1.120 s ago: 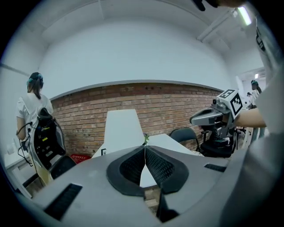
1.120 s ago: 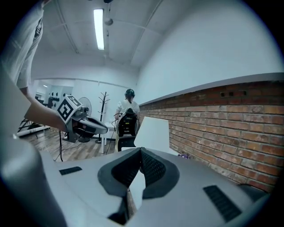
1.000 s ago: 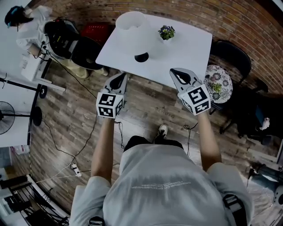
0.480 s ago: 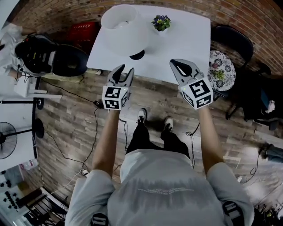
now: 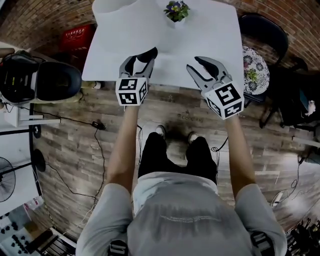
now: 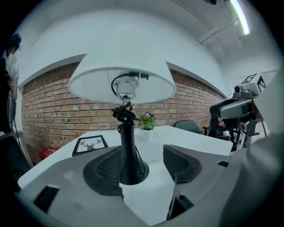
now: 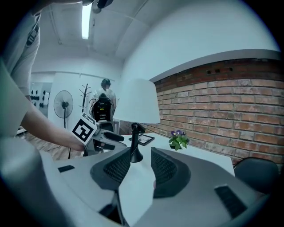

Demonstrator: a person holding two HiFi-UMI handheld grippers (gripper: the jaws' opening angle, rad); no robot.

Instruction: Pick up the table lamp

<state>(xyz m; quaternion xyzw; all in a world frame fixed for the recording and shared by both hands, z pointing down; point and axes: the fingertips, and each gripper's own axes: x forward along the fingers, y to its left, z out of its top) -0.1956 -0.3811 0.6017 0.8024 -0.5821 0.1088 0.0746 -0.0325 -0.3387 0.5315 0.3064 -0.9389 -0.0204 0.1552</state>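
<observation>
The table lamp has a white shade point(image 6: 122, 75) and a black stem point(image 6: 127, 146) on a flared black base; it stands on the white table point(image 5: 210, 35). In the left gripper view its base sits between the open jaws of my left gripper point(image 6: 144, 166), close to the left jaw and not clamped. The head view shows only the shade's edge point(image 5: 112, 4) at the top, with the left gripper point(image 5: 140, 57) over the table's near edge. My right gripper point(image 5: 196, 66) is open beside it, holding nothing. From the right gripper point(image 7: 141, 166) the lamp point(image 7: 135, 106) stands further ahead.
A small potted plant point(image 5: 175, 10) stands at the table's far side, and a framed deer picture point(image 6: 91, 144) lies left of the lamp. A black chair point(image 5: 262, 30) with a floral cushion point(image 5: 255, 70) is on the right. A black seat point(image 5: 50, 80), a red crate point(image 5: 77, 35) and floor cables are on the left.
The person has stepped up to the table. Both grippers have moved forward over its near edge, and the left one has come up around the lamp's base.
</observation>
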